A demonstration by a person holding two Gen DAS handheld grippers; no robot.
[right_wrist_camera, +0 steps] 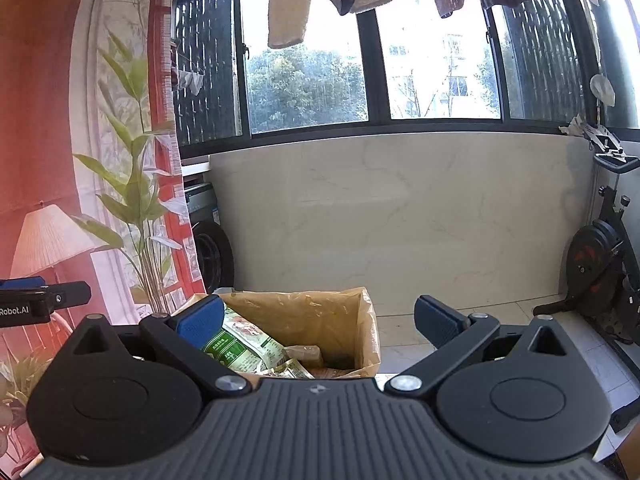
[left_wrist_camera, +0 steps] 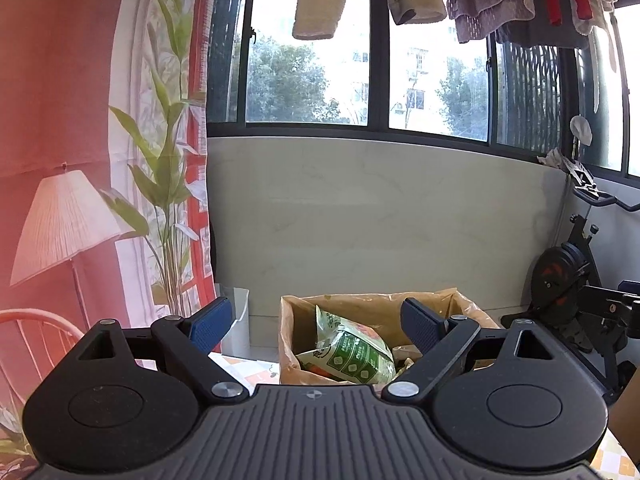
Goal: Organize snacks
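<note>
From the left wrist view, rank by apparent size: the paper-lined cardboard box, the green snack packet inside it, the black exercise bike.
1. Black exercise bike, though cut off by the frame edge.
2. Paper-lined cardboard box, partly hidden behind the gripper.
3. Green snack packet, clearly smallest.

White letters reading "Robot.AI" stand on the black body of the left tongs [right_wrist_camera: 40, 300], seen at nine o'clock in the right wrist view. The green snack bag [right_wrist_camera: 236, 348] in the lined box [right_wrist_camera: 366, 320] carries print and small panels, but in both views they are too small and blurred to read.
</note>
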